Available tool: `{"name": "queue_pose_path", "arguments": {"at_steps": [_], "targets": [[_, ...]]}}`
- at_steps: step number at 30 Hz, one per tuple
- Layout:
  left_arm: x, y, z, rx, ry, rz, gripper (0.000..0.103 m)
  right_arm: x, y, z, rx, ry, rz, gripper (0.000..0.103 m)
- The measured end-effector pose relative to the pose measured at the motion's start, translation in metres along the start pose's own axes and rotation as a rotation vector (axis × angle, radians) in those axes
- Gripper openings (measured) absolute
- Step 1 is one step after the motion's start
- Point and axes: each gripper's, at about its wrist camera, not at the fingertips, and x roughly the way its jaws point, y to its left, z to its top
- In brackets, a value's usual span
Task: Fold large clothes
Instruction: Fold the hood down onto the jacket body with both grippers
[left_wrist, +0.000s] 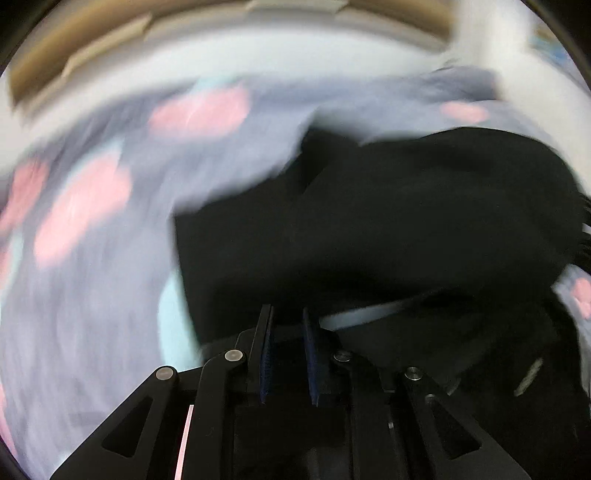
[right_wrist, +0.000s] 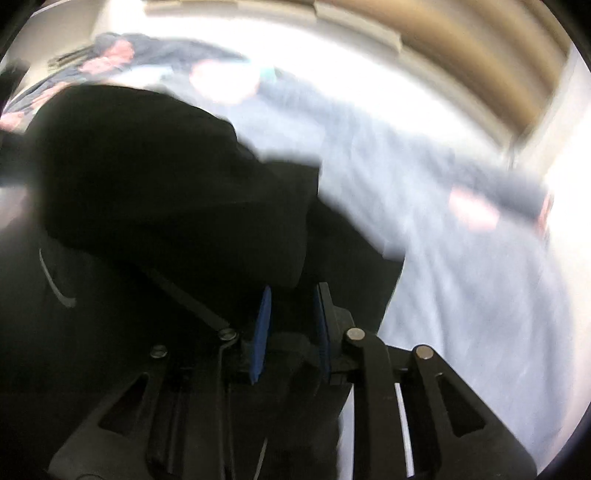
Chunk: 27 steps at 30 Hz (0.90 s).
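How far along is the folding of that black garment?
Done: the black garment lies on the patterned bedsheet, part of it seemingly doubled over. In hand: the left gripper and right gripper are at its edge; blur hides whether they grip it. Left: no neat finished fold shows yet.

One black garment (left_wrist: 406, 206) is seen, spread over one grey bedcover (left_wrist: 110, 295) with pink blotches; two grippers are counted.

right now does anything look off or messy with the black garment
Nothing looks damaged or spilled. The black garment lies bunched and uneven on the floral bedsheet, not flat. Heavy blur hides finer detail.
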Motion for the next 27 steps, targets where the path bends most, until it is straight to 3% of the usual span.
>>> {"name": "queue_pose_path", "arguments": {"at_steps": [3, 8, 12, 15, 19, 23, 27], "targets": [[-0.022, 0.022, -0.002, -0.090, -0.030, -0.023, 0.015, -0.006, -0.028, -0.002, 0.116, 0.046, 0.054, 0.025], [-0.076, 0.011, 0.044, -0.068, -0.146, -0.045, 0.016, -0.037, -0.072, 0.024, 0.242, 0.012, 0.163, 0.035], [-0.093, -0.023, 0.093, -0.036, -0.204, -0.106, 0.019, -0.051, -0.058, 0.071, 0.282, -0.037, 0.264, 0.040], [-0.079, -0.051, 0.110, -0.014, -0.186, -0.162, 0.020, -0.042, -0.037, 0.092, 0.299, -0.013, 0.350, 0.041], [-0.032, -0.073, 0.090, -0.014, -0.063, -0.203, 0.020, -0.004, -0.002, 0.082, 0.244, 0.084, 0.376, 0.041], [0.018, -0.064, 0.036, -0.105, 0.091, -0.209, 0.020, 0.050, 0.019, 0.033, 0.248, 0.273, 0.396, 0.040], [0.032, -0.050, -0.002, -0.238, 0.097, -0.288, 0.020, 0.070, 0.012, -0.004, 0.310, 0.305, 0.428, 0.039]]}}
